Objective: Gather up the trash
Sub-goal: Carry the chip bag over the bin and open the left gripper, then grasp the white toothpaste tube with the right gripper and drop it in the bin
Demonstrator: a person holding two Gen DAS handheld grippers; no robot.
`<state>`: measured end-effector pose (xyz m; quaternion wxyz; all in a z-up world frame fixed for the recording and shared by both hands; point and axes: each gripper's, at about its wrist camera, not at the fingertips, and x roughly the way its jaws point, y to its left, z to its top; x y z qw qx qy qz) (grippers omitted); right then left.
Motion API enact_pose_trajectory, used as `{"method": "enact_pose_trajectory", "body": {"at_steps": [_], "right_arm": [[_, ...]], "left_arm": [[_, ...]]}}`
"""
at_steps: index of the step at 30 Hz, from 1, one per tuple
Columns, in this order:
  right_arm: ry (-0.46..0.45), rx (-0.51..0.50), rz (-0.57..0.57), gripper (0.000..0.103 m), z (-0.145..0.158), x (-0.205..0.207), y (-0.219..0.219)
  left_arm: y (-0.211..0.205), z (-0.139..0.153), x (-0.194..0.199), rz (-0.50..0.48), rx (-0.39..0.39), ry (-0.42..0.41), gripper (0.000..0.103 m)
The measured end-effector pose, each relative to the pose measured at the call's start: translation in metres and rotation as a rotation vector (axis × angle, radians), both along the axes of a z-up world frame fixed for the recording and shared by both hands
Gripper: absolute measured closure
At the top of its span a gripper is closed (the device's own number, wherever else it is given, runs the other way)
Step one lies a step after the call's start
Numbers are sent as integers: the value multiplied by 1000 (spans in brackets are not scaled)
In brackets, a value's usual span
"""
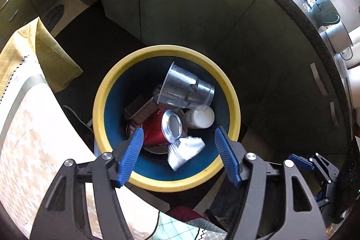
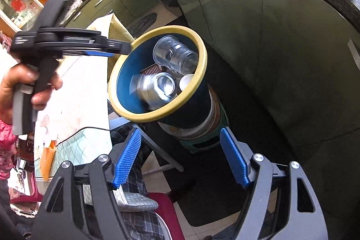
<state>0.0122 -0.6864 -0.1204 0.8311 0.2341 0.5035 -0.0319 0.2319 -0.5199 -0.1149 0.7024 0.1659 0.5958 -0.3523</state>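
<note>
Looks like the drop-off step: left gripper [image 1: 178, 155] hangs wide open and empty over the yellow-rimmed bin [image 1: 234, 109], right gripper [image 2: 180, 159] also wide, so next up is probably hunting more trash.

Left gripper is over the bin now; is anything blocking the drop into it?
Nothing visible blocks it. The left gripper hangs open and empty directly above the yellow-rimmed bin, whose mouth is uncovered. Inside already lie a clear plastic cup, a red can and a crumpled white wrapper.
</note>
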Motion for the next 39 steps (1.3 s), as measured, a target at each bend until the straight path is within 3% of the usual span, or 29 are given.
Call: {"method": "enact_pose_trajectory", "body": {"at_steps": [3, 9, 17, 23, 28, 34, 39], "right_arm": [[2, 4, 15, 31, -1, 4, 5], [17, -11, 95, 31, 1, 21, 34], [-4, -50, 400, 31, 23, 72, 152], [-31, -67, 657, 31, 41, 103, 265], [-33, -66, 791, 31, 47, 128, 352], [73, -47, 840, 39, 29, 175, 425], [149, -58, 822, 45, 6, 209, 459]], "left_arm": [[27, 21, -4, 1, -16, -3, 39], [122, 67, -18, 45, -20, -28, 34], [283, 109, -33, 237, -24, -102, 32], [393, 110, -48, 395, -27, -115, 32], [469, 98, -66, 522, -59, -88, 32], [529, 80, -78, 636, -55, -55, 32], [543, 75, -79, 647, -61, -53, 32]]}}
